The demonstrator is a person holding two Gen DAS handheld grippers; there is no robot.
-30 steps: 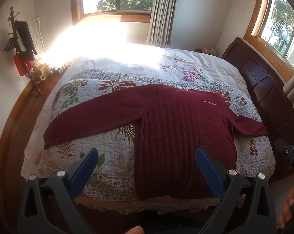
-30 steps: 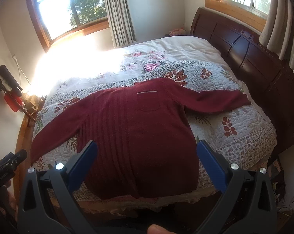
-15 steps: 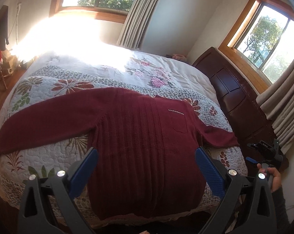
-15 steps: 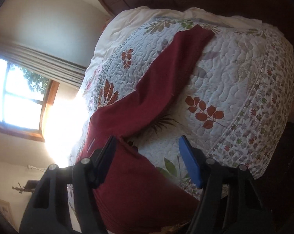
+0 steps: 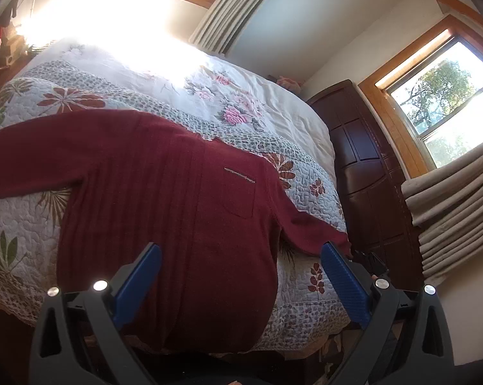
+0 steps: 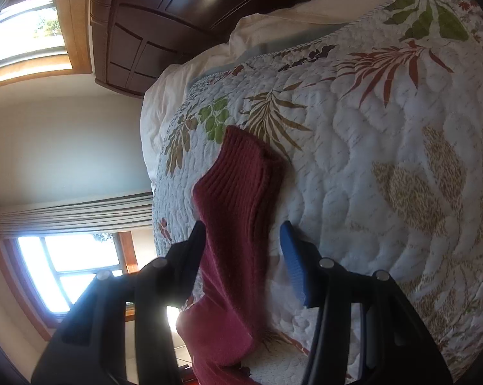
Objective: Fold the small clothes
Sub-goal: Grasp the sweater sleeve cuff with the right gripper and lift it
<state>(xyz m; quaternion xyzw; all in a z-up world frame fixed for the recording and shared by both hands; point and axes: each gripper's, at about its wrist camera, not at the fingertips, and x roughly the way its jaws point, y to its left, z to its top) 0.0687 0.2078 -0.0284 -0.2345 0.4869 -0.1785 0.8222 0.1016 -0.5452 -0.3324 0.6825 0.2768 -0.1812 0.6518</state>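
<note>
I see the bed [image 5: 267, 109] filling both views, quilt [image 6: 385, 166] on top, and the maroon sweater [image 5: 177, 211] spread flat face-up across it, hem toward me at the near edge, both sleeves out to the sides. What changed: a second ago my right gripper [image 6: 244, 243] looked over the whole sweater from the foot of the bed; now it has rolled sideways and closed in on the right sleeve [image 6: 238, 192], straddling it just short of the cuff. Its jaws stand partly apart, sleeve between them, nothing pinched yet as far as I can tell. My left gripper [image 5: 241, 266] has drifted right and hangs over the hem, jaws wide, holding nothing. Reads to me as the first fold starting: grab the sleeve, bring it across the chest. No containers in view, nothing to report there.
</note>
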